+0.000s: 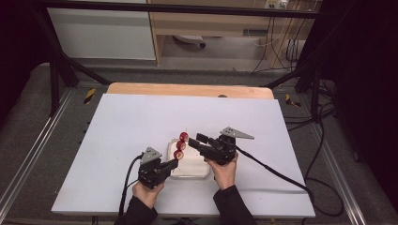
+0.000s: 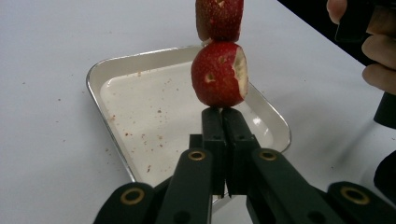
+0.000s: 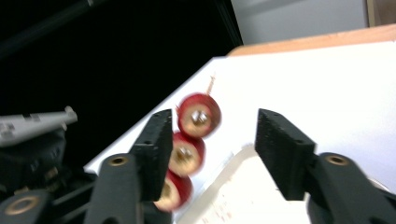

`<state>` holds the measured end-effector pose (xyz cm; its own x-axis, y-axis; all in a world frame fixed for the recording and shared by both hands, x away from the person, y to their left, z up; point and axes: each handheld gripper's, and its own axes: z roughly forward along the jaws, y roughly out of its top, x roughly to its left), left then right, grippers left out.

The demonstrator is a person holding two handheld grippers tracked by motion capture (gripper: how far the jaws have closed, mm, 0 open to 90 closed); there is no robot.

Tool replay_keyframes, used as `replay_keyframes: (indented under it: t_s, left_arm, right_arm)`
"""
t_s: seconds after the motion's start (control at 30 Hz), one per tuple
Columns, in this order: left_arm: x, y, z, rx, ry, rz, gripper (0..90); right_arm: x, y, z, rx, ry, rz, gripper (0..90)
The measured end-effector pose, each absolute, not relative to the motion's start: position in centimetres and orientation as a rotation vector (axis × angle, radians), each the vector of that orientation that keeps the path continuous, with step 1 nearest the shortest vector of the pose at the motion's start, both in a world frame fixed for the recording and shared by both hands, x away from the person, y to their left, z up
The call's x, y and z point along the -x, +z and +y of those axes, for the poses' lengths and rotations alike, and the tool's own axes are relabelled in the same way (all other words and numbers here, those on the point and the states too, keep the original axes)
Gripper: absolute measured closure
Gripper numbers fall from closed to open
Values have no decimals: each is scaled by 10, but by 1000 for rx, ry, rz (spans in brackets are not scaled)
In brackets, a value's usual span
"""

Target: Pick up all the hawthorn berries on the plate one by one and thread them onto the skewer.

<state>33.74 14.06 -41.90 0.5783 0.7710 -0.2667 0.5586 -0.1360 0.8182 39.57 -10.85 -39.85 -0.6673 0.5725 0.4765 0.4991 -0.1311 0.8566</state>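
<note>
A thin skewer carries three red fruit pieces [image 1: 181, 145], stacked one above another over a white tray [image 1: 196, 165]. My left gripper [image 1: 174, 163] is shut on the skewer's lower end. In the left gripper view its jaws [image 2: 223, 115] meet just under the lowest fruit [image 2: 218, 74], and the stick is hidden between them. My right gripper [image 1: 197, 141] stands open to the right of the skewer. In the right gripper view [image 3: 216, 130] the fruit [image 3: 199, 115] shows blurred just beyond the jaws, close to the left one, and neither pad touches it. The skewer's bare tip [image 3: 211, 84] sticks out above.
The shallow tray [image 2: 140, 107] has red crumbs on its floor and lies on a white board [image 1: 141, 122] atop a wooden table [image 1: 187, 89]. The hand holding my right gripper [image 2: 379, 51] is at the upper right. Cables [image 1: 277, 173] trail off both grippers.
</note>
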Motion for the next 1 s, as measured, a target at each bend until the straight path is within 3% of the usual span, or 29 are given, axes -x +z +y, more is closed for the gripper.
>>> replay_keyframes:
  t_s: [0.23,0.53,0.73,1.0]
  left_arm:
    - [-337,-419,149,-1850,256,1053,884]
    - [-342,-413,163,-1902,245,1004,883]
    - [-345,-406,169,-1944,241,976,882]
    - [-357,-398,169,-2005,221,953,881]
  right_arm:
    - [-395,-401,-120,-1199,1751,2184,266]
    - [-388,-417,-151,-1164,1555,2288,98]
    - [-382,-429,-174,-1159,1457,2325,27]
    - [-372,-439,-202,-1155,1390,2326,8]
